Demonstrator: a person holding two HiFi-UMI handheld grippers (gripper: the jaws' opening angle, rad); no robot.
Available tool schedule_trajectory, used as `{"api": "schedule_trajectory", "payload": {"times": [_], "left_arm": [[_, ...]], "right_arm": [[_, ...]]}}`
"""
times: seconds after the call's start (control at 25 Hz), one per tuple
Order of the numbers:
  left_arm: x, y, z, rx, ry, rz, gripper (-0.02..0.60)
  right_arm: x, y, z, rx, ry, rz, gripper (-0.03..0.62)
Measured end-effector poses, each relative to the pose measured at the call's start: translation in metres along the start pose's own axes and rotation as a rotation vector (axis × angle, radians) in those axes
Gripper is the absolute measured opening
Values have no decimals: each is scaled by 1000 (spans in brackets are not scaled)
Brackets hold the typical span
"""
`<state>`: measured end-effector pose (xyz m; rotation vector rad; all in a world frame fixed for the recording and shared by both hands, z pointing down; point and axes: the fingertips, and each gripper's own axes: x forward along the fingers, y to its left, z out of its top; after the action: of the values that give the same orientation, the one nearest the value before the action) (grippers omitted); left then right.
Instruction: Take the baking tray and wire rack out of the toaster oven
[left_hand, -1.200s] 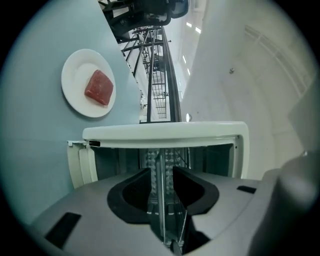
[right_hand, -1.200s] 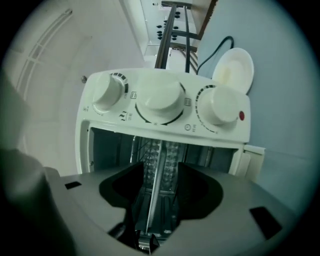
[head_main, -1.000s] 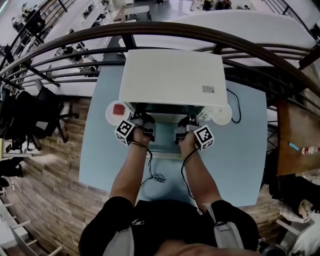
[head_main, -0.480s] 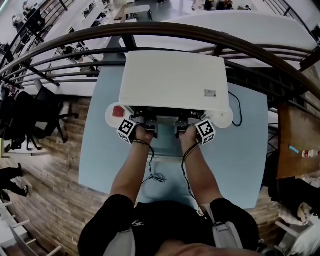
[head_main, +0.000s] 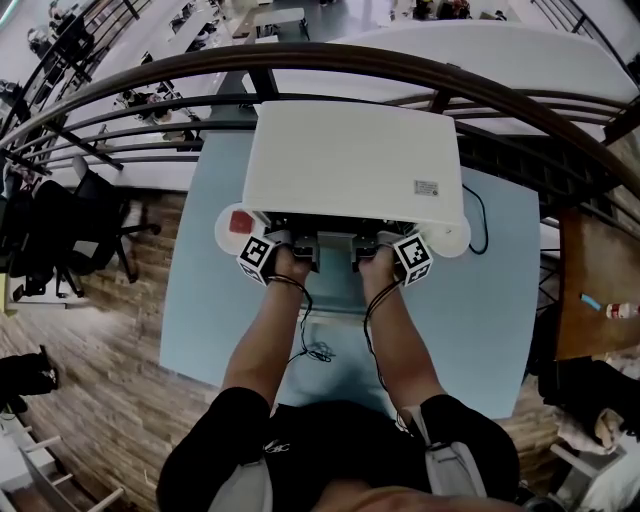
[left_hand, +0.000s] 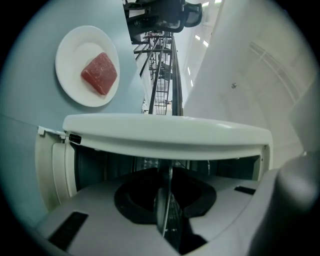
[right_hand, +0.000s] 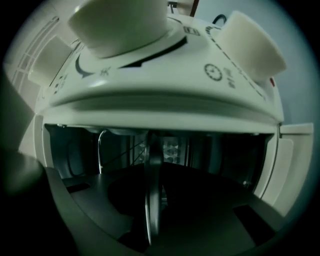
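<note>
Tray rim gripped; nothing withdrawn yet.
The left hand-held gripper (left_hand: 165, 225) and right hand-held gripper (right_hand: 152, 210) are clamped nearly closed on the baking tray (left_hand: 164, 195) rim, with wire rack (left_hand: 174, 217) mesh at its 3 o'clock. Both lie inside the toaster oven (head_main: 352, 160), at 12 o'clock on the desk (head_main: 200, 300). Compared with 1 second earlier, the jaws have just been closing and are set deeper in.

The left gripper (head_main: 303, 246) and right gripper (head_main: 366, 247) have slid deeper into the toaster oven's (head_main: 352, 160) open mouth. Each one's fingers (left_hand: 100, 220) have just been closing onto the baking tray's (right_hand: 152, 200) thin rim.
</note>
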<state>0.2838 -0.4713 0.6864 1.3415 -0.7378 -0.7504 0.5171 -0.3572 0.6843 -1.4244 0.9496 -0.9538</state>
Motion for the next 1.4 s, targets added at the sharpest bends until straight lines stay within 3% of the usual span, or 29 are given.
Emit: {"api": "schedule_trajectory", "payload": {"times": [0.44,1.4], "left_arm": [[-39,3,-3,-20,32,25,80],[-184,5,-19,83,226,77,61]], "right_arm": [[-37,-4,-8,24,20,-28,40],[-187,-10,-31,9,3,-73,31]]}}
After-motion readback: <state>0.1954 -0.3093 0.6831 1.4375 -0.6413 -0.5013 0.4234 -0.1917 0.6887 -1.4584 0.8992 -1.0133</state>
